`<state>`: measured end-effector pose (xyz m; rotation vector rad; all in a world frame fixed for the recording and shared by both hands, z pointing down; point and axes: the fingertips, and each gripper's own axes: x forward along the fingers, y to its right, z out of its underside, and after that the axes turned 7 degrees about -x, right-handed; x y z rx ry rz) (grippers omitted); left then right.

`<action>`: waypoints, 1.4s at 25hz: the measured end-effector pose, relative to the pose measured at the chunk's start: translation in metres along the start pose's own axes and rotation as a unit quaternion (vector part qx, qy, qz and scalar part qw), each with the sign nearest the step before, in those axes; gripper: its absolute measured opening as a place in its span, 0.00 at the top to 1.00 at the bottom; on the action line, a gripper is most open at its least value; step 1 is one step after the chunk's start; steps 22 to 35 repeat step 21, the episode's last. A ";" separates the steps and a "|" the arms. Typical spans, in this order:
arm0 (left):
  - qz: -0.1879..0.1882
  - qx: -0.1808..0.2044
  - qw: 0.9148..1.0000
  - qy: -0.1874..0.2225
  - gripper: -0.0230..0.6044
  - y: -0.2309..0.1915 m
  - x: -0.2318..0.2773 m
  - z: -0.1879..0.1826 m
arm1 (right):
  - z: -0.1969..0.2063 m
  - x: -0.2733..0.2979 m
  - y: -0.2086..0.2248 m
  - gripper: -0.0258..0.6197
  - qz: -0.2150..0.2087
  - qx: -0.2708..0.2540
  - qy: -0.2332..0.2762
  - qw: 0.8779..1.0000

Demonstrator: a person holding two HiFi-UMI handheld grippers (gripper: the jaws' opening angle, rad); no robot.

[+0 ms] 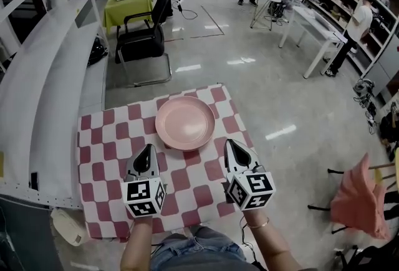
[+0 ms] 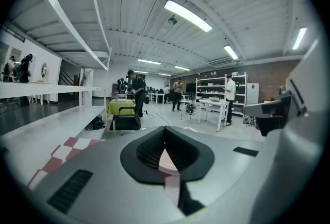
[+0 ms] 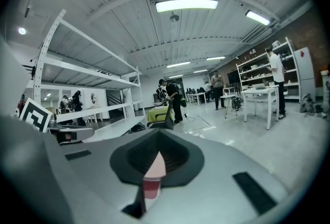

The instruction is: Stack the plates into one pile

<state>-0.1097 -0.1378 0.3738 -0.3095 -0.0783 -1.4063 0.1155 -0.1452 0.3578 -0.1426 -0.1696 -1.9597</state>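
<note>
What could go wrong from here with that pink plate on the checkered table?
The pink plate sits close to the far edge of the checkered cloth, so a push from the shut left gripper or right gripper might slide it off. Both grippers are above the cloth; if one snags it, the plate could be dragged along.
</note>
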 end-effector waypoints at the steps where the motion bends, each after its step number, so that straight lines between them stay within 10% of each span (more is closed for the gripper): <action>1: 0.002 0.001 1.000 0.001 0.94 0.000 -0.003 0.000 | 0.001 -0.002 -0.002 0.95 0.000 -0.001 0.000 1.000; 35: 0.026 0.001 0.999 0.023 0.94 0.000 -0.053 -0.004 | -0.004 -0.044 -0.043 0.95 0.004 -0.034 0.022 0.999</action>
